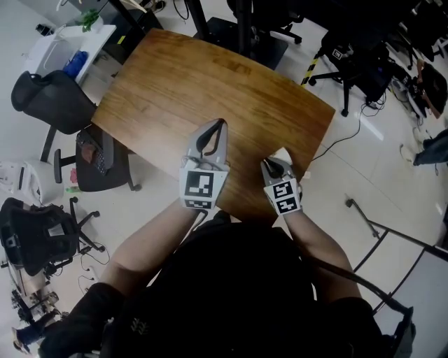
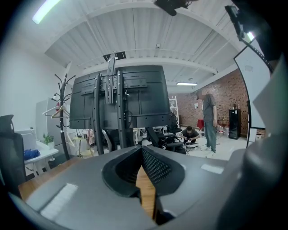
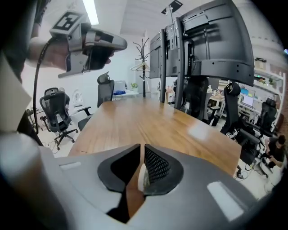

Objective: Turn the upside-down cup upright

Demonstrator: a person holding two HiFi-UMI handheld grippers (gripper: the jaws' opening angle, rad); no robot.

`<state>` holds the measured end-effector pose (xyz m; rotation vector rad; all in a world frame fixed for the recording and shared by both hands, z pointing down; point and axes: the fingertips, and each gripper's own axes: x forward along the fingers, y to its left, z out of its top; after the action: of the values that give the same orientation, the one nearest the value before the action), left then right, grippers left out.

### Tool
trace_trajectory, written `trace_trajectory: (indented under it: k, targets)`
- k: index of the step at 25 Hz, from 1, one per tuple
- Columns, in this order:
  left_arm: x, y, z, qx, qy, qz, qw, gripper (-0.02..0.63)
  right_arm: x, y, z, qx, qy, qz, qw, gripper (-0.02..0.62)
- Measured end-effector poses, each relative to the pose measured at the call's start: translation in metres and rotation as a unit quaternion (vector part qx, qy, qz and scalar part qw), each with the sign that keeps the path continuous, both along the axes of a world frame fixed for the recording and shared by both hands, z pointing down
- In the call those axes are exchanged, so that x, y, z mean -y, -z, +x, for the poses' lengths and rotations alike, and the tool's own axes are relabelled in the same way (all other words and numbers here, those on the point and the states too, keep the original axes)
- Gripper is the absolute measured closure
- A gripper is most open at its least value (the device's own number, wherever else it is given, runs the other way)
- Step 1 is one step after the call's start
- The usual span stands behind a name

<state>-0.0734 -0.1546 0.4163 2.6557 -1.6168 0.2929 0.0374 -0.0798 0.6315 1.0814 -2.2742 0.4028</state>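
Right gripper view: right claw (image 3: 140, 152) pinches what seems the mostly hidden cup (image 3: 141, 175); left claw (image 2: 141, 155) closed.

Bright even overhead light, ceiling strip (image 2: 45, 10) upper left; glare on table (image 3: 202, 130); fisheye corners dark, blurred

The left grey plastic claw (image 1: 221, 124) and right grey plastic claw (image 1: 269, 164) each bear a white cube (image 1: 199, 187) of black square markers and black dimpled pads (image 2: 155, 168). The person wears a black short-sleeved top (image 1: 238, 280).
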Motion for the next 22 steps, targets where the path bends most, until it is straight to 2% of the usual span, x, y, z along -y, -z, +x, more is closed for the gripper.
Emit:
trace_trajectory:
  k: [2, 4, 6, 8, 10, 12, 17, 22]
  targets:
    - [-0.001, 0.002, 0.002, 0.0, 0.001, 0.004, 1.0, 0.606, 0.007, 0.013, 0.021, -0.005, -0.027, 0.019, 0.999, 0.551]
    - [-0.002, 0.004, 0.003, -0.001, 0.001, 0.007, 1.0, 0.606, 0.008, 0.015, 0.049, -0.021, -0.063, 0.025, 0.997, 0.481]
    - [-0.003, 0.005, 0.003, -0.002, 0.002, 0.009, 1.0, 0.606, 0.008, 0.005, 0.07, -0.029, -0.088, 0.013, 0.996, 0.397]
    - [-0.004, 0.006, 0.004, -0.002, 0.002, 0.011, 0.9999, 0.606, 0.008, -0.011, 0.08, -0.025, -0.1, -0.018, 0.995, 0.375]
    - [-0.005, 0.007, 0.007, -0.002, -0.001, 0.013, 0.9999, 0.606, 0.009, -0.019, 0.081, -0.007, -0.101, -0.045, 0.994, 0.382]
    - [-0.006, 0.008, 0.009, 0.0, -0.003, 0.015, 0.9999, 0.606, 0.012, -0.018, 0.077, 0.002, -0.095, -0.049, 0.994, 0.411]
    - [-0.009, 0.012, 0.008, 0.001, 0.0, 0.019, 0.9998, 0.606, 0.012, -0.015, 0.066, -0.015, -0.075, -0.033, 0.997, 0.422]
    - [-0.006, 0.015, 0.007, -0.002, 0.006, 0.021, 0.9998, 0.606, 0.007, 0.001, 0.046, -0.044, -0.017, -0.006, 0.999, 0.496]
